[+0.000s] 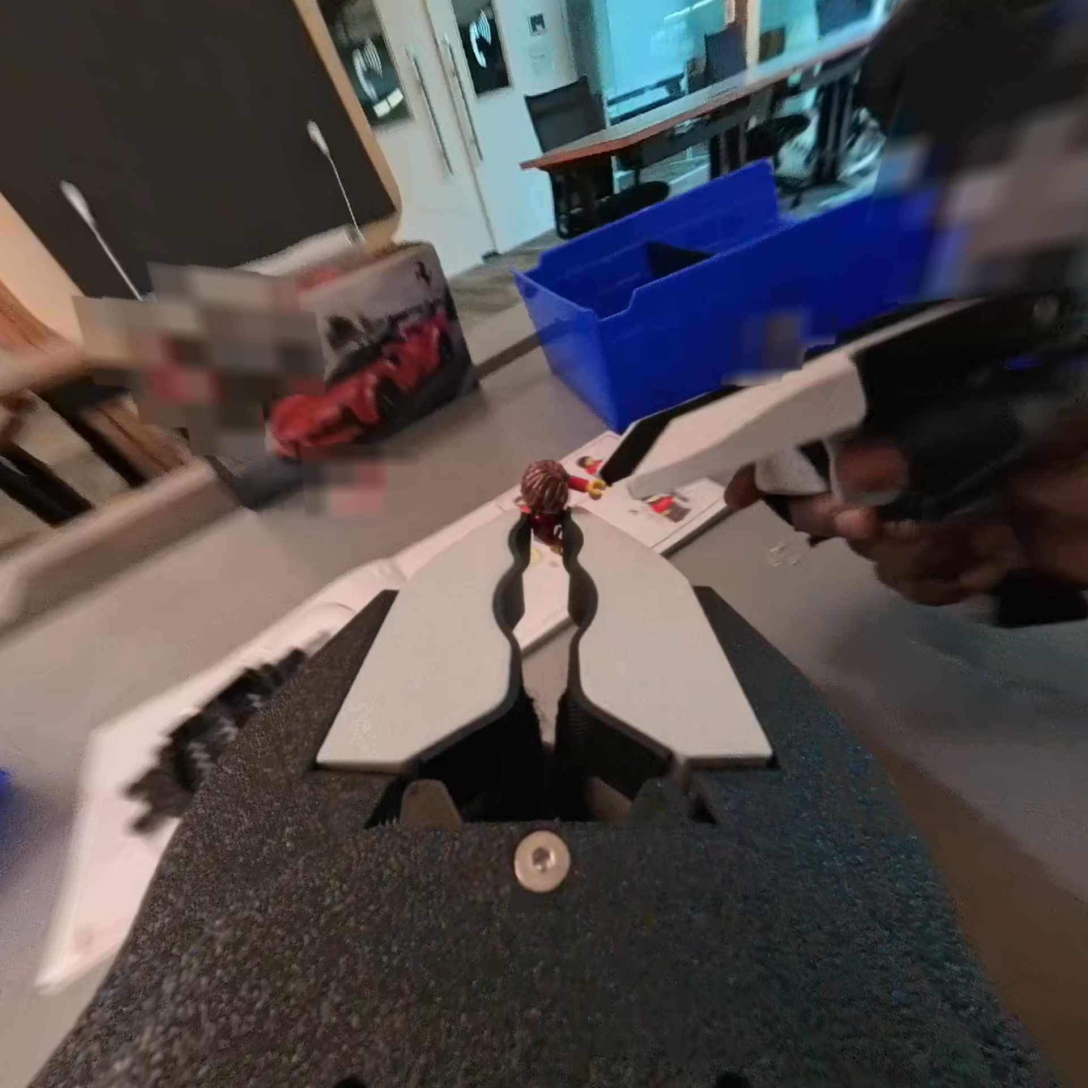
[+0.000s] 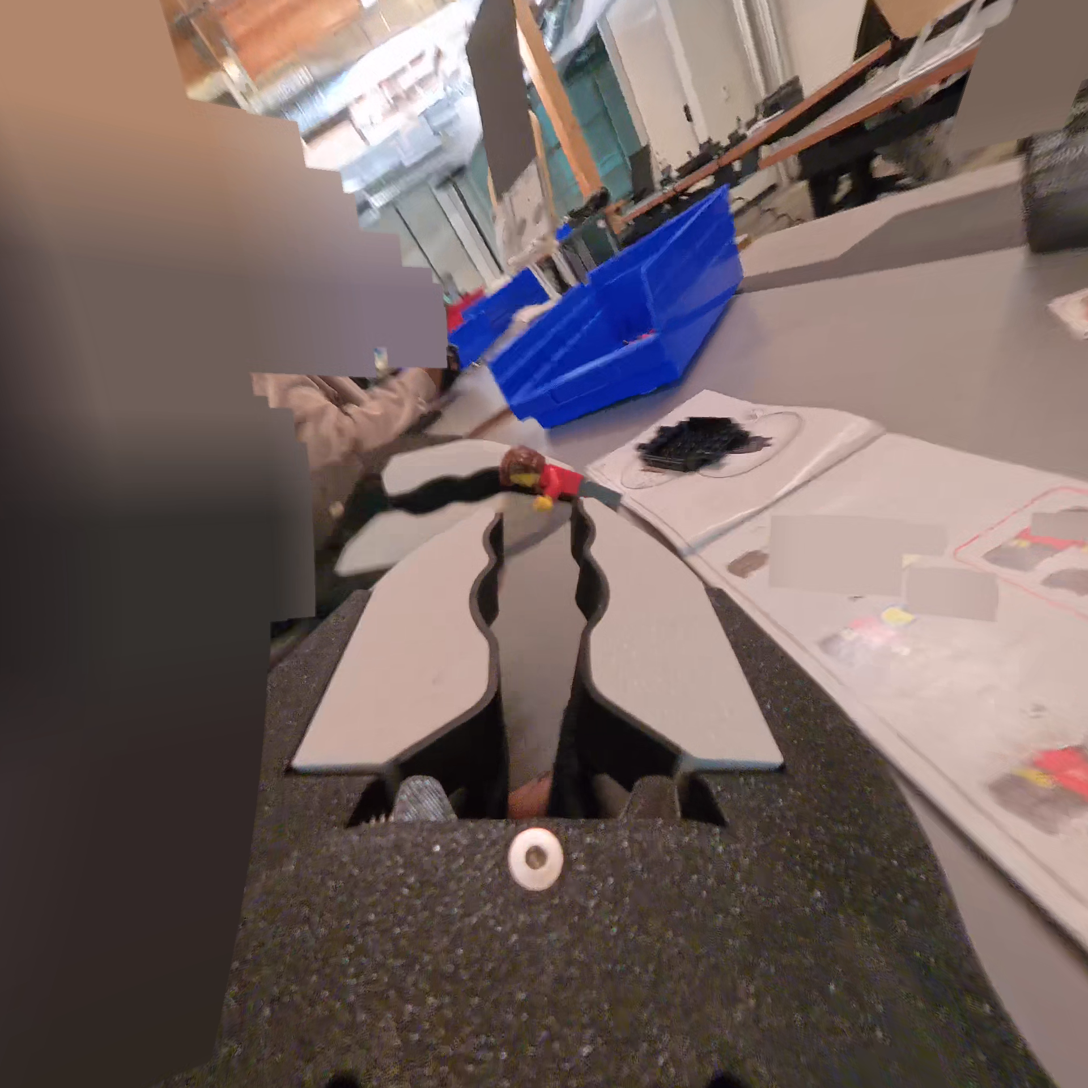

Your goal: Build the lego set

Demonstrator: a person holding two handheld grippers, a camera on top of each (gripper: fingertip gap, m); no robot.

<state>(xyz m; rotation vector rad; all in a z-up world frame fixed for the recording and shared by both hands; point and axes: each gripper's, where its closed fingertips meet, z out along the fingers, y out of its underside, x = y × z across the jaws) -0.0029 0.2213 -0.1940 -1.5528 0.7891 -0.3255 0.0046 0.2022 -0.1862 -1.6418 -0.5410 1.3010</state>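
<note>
My left gripper (image 1: 544, 521) is shut on a small toy minifigure (image 1: 544, 500) with brown hair and a red torso, gripped at the body between the fingertips. In the right wrist view the left gripper (image 2: 512, 486) comes in from the left, holding the figure (image 2: 547, 477) sideways, with its yellow face, red torso and grey legs showing. My right gripper (image 2: 538, 515) is open with nothing between its fingers, its tips just below the figure's yellow hand. In the left wrist view the right gripper (image 1: 612, 471) reaches in from the right, its tip next to that hand.
A blue bin (image 1: 677, 329) (image 2: 618, 341) stands on the grey table behind. White instruction sheets (image 2: 765, 483) lie under the grippers, with a pile of black parts (image 2: 695, 441) and clear bags of pieces (image 2: 883, 647). A box with a red car picture (image 1: 382, 353) stands far left. Only a small space, under 4 cm, lies between the two pairs of fingers.
</note>
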